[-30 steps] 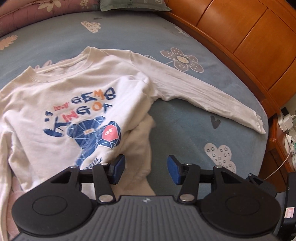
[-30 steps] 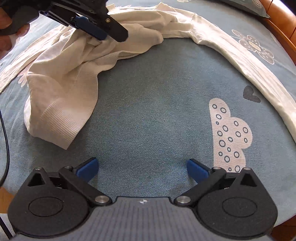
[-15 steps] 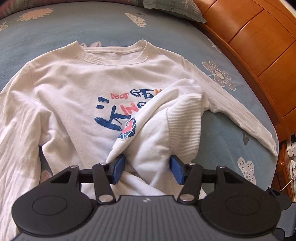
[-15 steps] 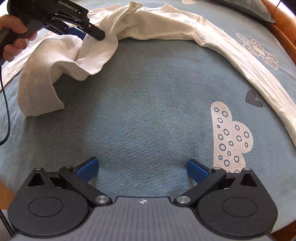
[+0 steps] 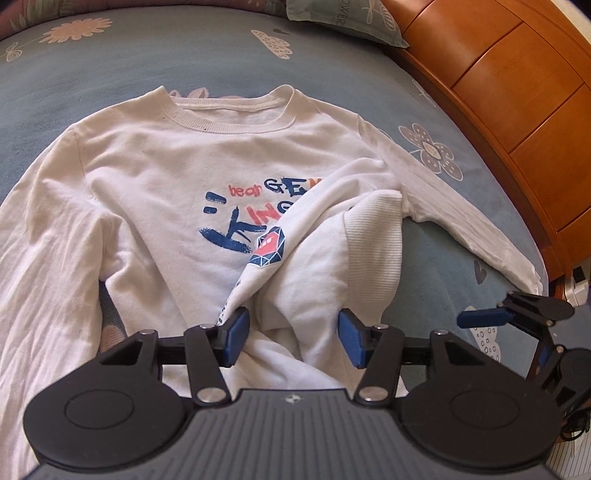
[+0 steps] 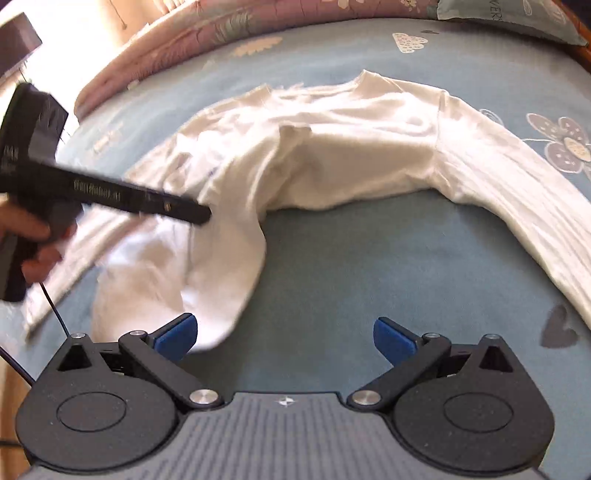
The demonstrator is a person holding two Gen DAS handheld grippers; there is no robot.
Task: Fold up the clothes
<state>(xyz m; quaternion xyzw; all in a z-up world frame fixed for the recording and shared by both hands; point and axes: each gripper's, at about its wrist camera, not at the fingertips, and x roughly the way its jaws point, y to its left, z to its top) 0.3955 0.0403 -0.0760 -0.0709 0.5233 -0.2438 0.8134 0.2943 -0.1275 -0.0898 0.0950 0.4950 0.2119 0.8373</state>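
The left gripper (image 5: 291, 334) pinches a bunched fold of the white sweatshirt (image 5: 155, 177), which lies face-up on the blue bedsheet (image 5: 147, 55); the right gripper (image 6: 284, 338) hangs wide apart, holding nothing, beside the ribbed hem (image 6: 221, 288)

The white sweatshirt (image 5: 155, 177) is soft matt cotton knit, its hem ribbed (at four o'clock of the print). The blue bedsheet (image 6: 369, 266) is a fine matt weave, and the wooden bed frame (image 5: 517, 110) at two o'clock is smooth and glossy.

sweatshirt (image 5: 177, 192) print: "bear gen", "king", partly covered; pillow (image 5: 343, 18) lettering cut off.
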